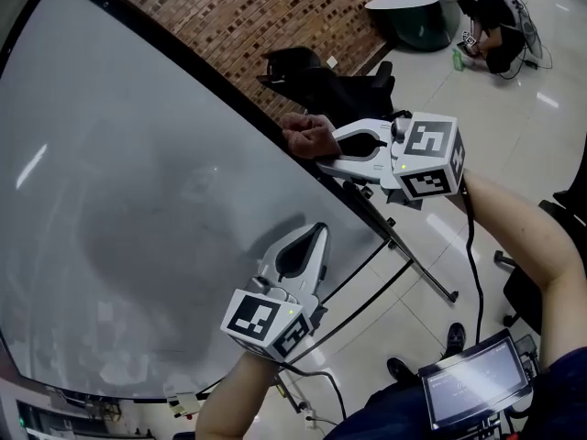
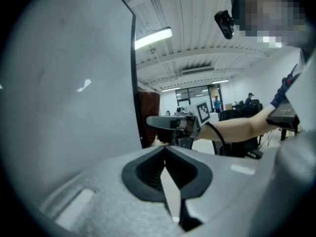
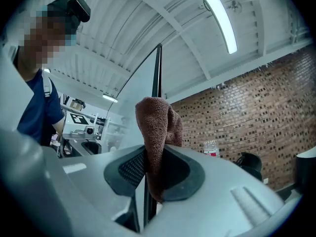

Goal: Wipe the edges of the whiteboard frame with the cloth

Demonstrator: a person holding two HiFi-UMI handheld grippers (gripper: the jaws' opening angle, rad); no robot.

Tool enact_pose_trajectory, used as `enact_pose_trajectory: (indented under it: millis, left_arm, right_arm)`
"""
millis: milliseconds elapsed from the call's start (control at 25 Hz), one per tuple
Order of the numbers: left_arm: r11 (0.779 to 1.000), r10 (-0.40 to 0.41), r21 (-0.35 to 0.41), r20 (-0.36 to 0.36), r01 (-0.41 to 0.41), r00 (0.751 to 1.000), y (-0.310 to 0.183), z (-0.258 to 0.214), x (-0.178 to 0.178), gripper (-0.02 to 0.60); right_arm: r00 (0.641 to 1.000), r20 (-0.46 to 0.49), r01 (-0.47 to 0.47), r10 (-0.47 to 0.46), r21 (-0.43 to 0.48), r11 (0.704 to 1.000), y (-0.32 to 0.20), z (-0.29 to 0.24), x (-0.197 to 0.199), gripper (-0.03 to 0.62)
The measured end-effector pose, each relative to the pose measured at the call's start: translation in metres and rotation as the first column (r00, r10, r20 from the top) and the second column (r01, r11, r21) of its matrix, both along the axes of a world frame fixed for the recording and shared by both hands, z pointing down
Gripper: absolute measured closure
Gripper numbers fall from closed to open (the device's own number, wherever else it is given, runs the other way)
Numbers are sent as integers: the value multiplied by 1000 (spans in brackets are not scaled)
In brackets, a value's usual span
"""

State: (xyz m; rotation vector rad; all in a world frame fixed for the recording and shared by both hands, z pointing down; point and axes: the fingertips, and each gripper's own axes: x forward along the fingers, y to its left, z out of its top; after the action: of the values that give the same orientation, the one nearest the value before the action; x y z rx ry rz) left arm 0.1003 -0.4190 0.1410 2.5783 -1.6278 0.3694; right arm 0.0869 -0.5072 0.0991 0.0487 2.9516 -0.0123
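Observation:
The whiteboard fills the left of the head view, and its black frame edge runs diagonally down to the right. My right gripper is shut on a brown cloth and holds it against that edge. In the right gripper view the cloth hangs folded between the pads, right by the frame edge. My left gripper is shut and empty, lower down over the board near the same edge. In the left gripper view its jaws meet, with the frame edge and right gripper ahead.
The board's stand legs reach out over the tiled floor at the right. A black chair stands by the brick wall. A person crouches beside a round table far back. A screen device sits at my waist.

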Motion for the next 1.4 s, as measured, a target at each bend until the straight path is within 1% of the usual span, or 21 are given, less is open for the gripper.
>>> enact_pose_trajectory:
  millis: [160,320,400,480,560,600,680,760,840,880,920,960,1080,1160,1280,1400]
  left_arm:
    - [999,28,-29,-14,-28,1000,-5,25,5,578]
    - [997,21,-75,-20,-23,1000,-6,45,8,577]
    - [995,25,-93,-23,-27,999,-6,57,9,578]
    - [994,25,-107,-26,-28,999,-5,65,10,577]
    - [993,21,-116,-29,-25,999,-6,69,8,578]
    - [993,20,-119,-29,-23,999,-7,71,6,577]
    - [992,17,-125,-30,-20,999,-8,75,1,578]
    - [991,9,-133,-34,-13,999,-9,81,-4,577]
    - [990,-1,-143,-39,-5,999,-10,88,-8,577]
    - [989,-5,-149,-42,-1,999,-10,91,-9,578]
    - [988,-8,-154,-43,1,999,-10,93,-11,577]
    - [987,-10,-158,-45,3,999,-10,95,-12,578]
    - [986,-20,-164,-56,11,998,-9,98,-17,578]
    - [985,-29,-169,-67,17,997,-9,101,-19,577]
    - [981,-35,-193,-75,20,997,-6,109,-8,578]
    - [975,-25,-223,-73,8,997,-1,123,7,578]
  right_arm:
    - [1000,-20,10,-11,-30,999,-1,28,-2,525]
    - [999,-23,27,-28,-68,997,2,52,-3,525]
    - [999,-37,26,-28,-58,998,4,63,-3,525]
    - [997,-74,24,-24,-1,1000,8,73,-4,525]
    - [991,-136,33,-19,98,995,13,82,-5,525]
    - [986,-165,38,-13,153,987,15,86,-5,525]
    - [977,-213,39,17,255,966,17,93,-5,525]
    - [965,-250,16,73,337,941,14,103,-3,525]
    - [948,-290,-6,133,400,916,8,115,-2,526]
    - [938,-312,-6,149,416,909,6,121,-3,526]
    - [932,-330,0,150,414,910,5,128,-3,526]
    - [930,-341,6,140,392,920,6,135,-4,526]
    - [938,-332,-3,98,274,962,8,148,-8,526]
    - [941,-327,-16,87,212,977,8,156,-10,526]
    - [954,-288,-45,78,118,992,9,165,1,526]
    - [971,-219,-94,96,17,995,6,166,23,526]
